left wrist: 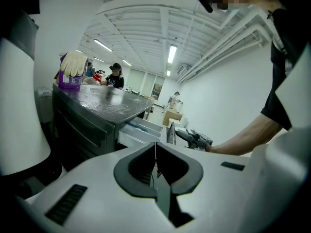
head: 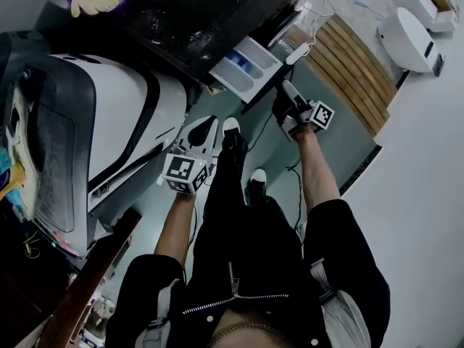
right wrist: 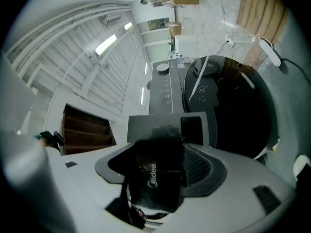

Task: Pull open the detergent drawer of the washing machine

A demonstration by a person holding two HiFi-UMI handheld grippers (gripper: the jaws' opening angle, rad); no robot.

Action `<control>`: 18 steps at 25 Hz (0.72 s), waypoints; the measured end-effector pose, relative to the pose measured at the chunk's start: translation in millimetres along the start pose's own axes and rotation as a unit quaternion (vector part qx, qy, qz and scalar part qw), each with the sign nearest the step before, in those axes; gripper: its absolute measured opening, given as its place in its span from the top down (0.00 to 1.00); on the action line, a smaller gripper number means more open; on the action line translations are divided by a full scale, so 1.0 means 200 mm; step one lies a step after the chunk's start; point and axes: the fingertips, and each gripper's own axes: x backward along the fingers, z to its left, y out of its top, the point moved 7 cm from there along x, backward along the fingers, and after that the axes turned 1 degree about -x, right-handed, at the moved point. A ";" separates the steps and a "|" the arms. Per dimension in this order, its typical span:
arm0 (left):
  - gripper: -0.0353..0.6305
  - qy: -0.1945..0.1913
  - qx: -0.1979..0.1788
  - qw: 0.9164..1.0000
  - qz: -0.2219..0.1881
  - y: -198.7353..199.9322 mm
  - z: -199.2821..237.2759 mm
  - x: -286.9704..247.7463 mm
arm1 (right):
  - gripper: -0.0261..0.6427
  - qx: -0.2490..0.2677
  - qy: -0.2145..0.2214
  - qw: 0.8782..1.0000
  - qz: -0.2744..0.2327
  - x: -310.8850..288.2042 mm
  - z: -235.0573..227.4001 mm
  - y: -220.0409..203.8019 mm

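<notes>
**Detergent drawer out of the washing machine, its front panel between the right claw's 2 jaws**

The left gripper (left wrist: 156,152) hangs in front of the washing machine (head: 181,13), apart from it, its 2 jaws pressed together on nothing. The drawer (head: 243,67) sticks well out of the machine's upper front, white inside showing. The right gripper (right wrist: 163,154) sits at the drawer's end farthest from the machine, jaws spread wide around the dark, glossy front panel (right wrist: 153,178); the pads do not seem to bite on it. The drawer looks like light, stiff plastic on a slide. Its glossy face is probably slippery, so pinch the panel's edges and pull straight away from the machine, without twisting.
</notes>
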 end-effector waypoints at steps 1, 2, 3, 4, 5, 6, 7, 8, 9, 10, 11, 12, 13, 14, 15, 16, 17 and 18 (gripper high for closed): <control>0.91 0.000 -0.003 1.000 0.001 0.00 -0.01 0.00 | 0.53 0.017 -0.013 1.000 0.021 0.00 0.02 -0.01; 0.91 0.000 -0.006 1.000 0.003 0.00 -0.01 0.00 | 0.53 0.031 -0.024 0.998 0.040 0.01 0.04 -0.03; 0.91 0.000 -0.009 1.000 0.003 0.00 -0.02 0.00 | 0.54 0.041 -0.029 0.997 0.055 0.02 0.07 -0.04; 0.91 0.000 -0.010 1.000 0.001 0.00 -0.03 0.01 | 0.56 0.048 -0.029 0.996 0.065 0.03 0.10 -0.05; 0.91 -0.001 -0.009 1.000 -0.003 0.01 -0.05 0.01 | 0.56 0.053 -0.023 0.996 0.071 0.04 0.14 -0.06; 0.91 -0.002 -0.008 1.000 -0.007 0.01 -0.06 0.01 | 0.57 0.058 -0.015 0.995 0.074 0.05 0.18 -0.07; 0.91 -0.002 -0.010 1.000 -0.010 0.02 -0.08 0.02 | 0.60 0.068 -0.007 0.995 0.075 0.06 0.24 -0.07; 0.91 0.000 -0.013 1.000 -0.011 0.02 -0.09 0.03 | 0.61 0.082 -0.001 0.994 0.076 0.07 0.29 -0.08; 0.91 0.001 -0.016 1.000 -0.012 0.02 -0.10 0.04 | 0.62 0.099 0.005 0.992 0.078 0.07 0.35 -0.09; 0.91 0.002 -0.018 1.000 -0.015 0.03 -0.11 0.05 | 0.62 0.118 0.008 0.990 0.082 0.08 0.41 -0.11; 0.91 0.002 -0.018 1.000 -0.019 0.03 -0.12 0.06 | 0.64 0.140 0.009 0.986 0.089 0.08 0.47 -0.13; 0.91 0.002 -0.018 1.000 -0.023 0.04 -0.14 0.07 | 0.66 0.166 0.007 0.981 0.099 0.08 0.54 -0.15; 0.91 0.002 -0.019 0.999 -0.027 0.05 -0.15 0.09 | 0.68 0.196 0.003 0.974 0.110 0.08 0.60 -0.18; 0.91 0.002 -0.022 0.999 -0.030 0.05 -0.17 0.11 | 0.71 0.228 -0.001 0.966 0.122 0.08 0.67 -0.21; 0.91 0.003 -0.025 0.999 -0.031 0.06 -0.19 0.12 | 0.74 0.262 -0.007 0.956 0.132 0.08 0.73 -0.24; 0.91 0.004 -0.031 0.999 -0.031 0.06 -0.20 0.14 | 0.76 0.294 -0.015 0.945 0.139 0.08 0.78 -0.27; 0.91 0.007 -0.036 0.999 -0.031 0.06 -0.22 0.15 | 0.76 0.323 -0.025 0.935 0.144 0.10 0.82 -0.29; 0.91 0.008 -0.041 0.999 -0.031 0.07 -0.23 0.17 | 0.79 0.348 -0.034 0.925 0.149 0.11 0.85 -0.32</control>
